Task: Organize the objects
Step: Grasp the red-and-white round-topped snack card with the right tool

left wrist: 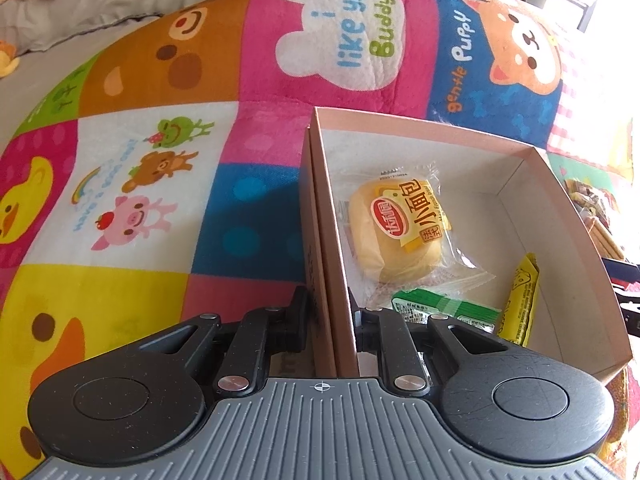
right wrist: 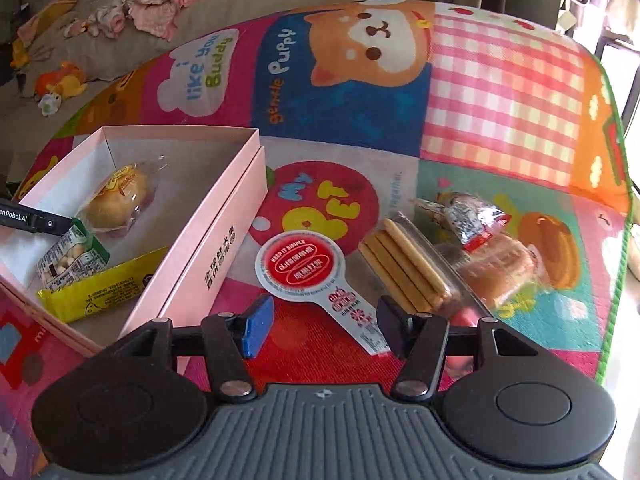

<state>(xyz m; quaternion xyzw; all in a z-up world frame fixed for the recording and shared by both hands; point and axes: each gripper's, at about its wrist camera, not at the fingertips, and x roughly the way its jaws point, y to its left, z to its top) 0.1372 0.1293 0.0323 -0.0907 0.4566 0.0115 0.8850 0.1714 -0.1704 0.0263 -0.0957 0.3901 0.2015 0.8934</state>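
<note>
The right gripper [right wrist: 318, 328] hangs with its jaws partly open and empty over the stem of the flat lollipop [right wrist: 301, 268], which lies on the play mat [right wrist: 500, 92] just beside the pink box [right wrist: 208, 248]. The thin wrapper gives little to bite on, so the pads could slide over it or catch the biscuit-stick pack [right wrist: 404, 268] close alongside. The left gripper [left wrist: 330, 328] is nearly closed, clamped on the box's side wall; if that hold slips, the box could shift. The bun [left wrist: 394, 232], green packet [left wrist: 448, 308] and yellow packet [left wrist: 520, 300] already lie inside.
</note>
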